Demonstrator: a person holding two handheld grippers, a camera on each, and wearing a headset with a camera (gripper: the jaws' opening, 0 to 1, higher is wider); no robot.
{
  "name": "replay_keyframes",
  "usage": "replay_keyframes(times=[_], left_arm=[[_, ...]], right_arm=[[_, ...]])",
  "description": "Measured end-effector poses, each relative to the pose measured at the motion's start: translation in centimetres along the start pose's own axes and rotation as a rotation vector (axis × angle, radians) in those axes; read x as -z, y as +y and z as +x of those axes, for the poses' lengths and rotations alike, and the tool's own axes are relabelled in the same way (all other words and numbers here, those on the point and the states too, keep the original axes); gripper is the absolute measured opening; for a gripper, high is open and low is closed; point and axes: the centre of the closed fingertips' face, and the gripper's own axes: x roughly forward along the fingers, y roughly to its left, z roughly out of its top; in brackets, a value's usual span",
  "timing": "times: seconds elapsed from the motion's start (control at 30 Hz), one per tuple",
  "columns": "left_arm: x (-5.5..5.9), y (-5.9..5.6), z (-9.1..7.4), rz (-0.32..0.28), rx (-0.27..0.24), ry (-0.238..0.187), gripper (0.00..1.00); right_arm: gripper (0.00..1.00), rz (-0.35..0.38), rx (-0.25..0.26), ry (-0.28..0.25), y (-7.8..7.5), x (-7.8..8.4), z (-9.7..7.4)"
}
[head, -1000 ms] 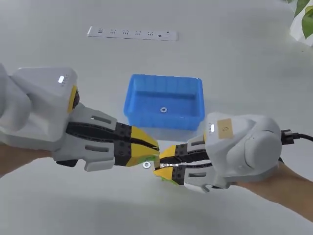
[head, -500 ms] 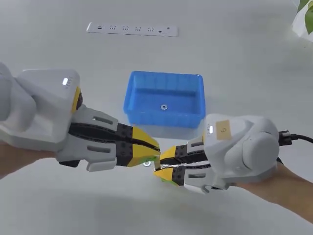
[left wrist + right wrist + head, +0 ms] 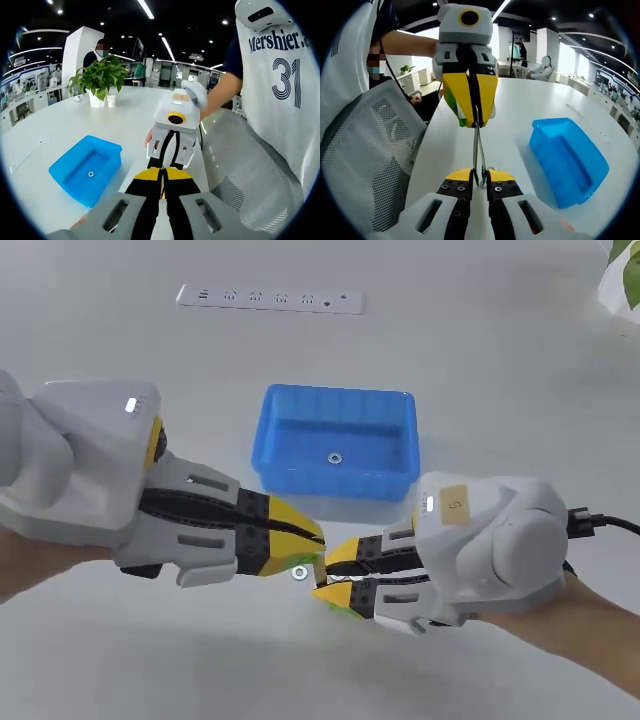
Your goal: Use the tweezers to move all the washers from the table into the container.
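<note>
Right gripper (image 3: 479,177): jaws closed on the slim metal tweezers (image 3: 478,150), which rise from between the yellow tips towards the left gripper (image 3: 474,117) facing it.

Left gripper: jaws drawn together. The far end of the tweezers meets their tips (whether they pinch it cannot be told).

In the head view the two grippers point at each other, tips nearly touching, low over the white surface (image 3: 480,360).

One small metal washer (image 3: 300,573) lies on the surface just beside both sets of tips, apart from the container.

The blue rectangular plastic container (image 3: 330,483) stands just beyond the grippers, upright, and a second washer (image 3: 335,458) lies near the middle of its floor; the left gripper view shows the same.

A white power strip (image 3: 270,300) lies well beyond the container.
</note>
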Motion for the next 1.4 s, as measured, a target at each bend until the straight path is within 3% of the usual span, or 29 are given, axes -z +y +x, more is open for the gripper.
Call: replay_keyframes(times=[0.23, 0.67, 0.93, 1.1, 1.2, 1.4], left_arm=[[0.1, 0.0, 0.0, 0.006, 0.001, 0.006, 0.05], [-0.2, 0.0, -0.1, 0.029, 0.003, 0.027, 0.05], [-2.0, 0.4, -1.3, 0.075, -0.005, 0.032, 0.05], [-3.7, 0.6, -1.7, 0.134, -0.002, 0.036, 0.05], [-4.3, 0.9, -1.8, 0.175, -0.012, 0.048, 0.05], [-6.6, 2.2, -2.0, 0.231, -0.018, 0.03, 0.05]], right_arm=[[0.11, 0.027, -0.021, 0.002, -0.1, 0.2, 0.2], [0.1, -0.002, -0.012, 0.015, 0.1, 0.0, 0.2], [0.1, -0.026, 0.025, -0.013, -0.8, -2.0, -0.9], [0.1, -0.045, 0.048, -0.028, -1.3, -3.2, -1.7], [0.1, -0.065, 0.083, -0.014, -2.2, -3.6, -2.4], [0.1, -0.092, 0.122, -0.031, -4.2, -5.1, -3.7]])
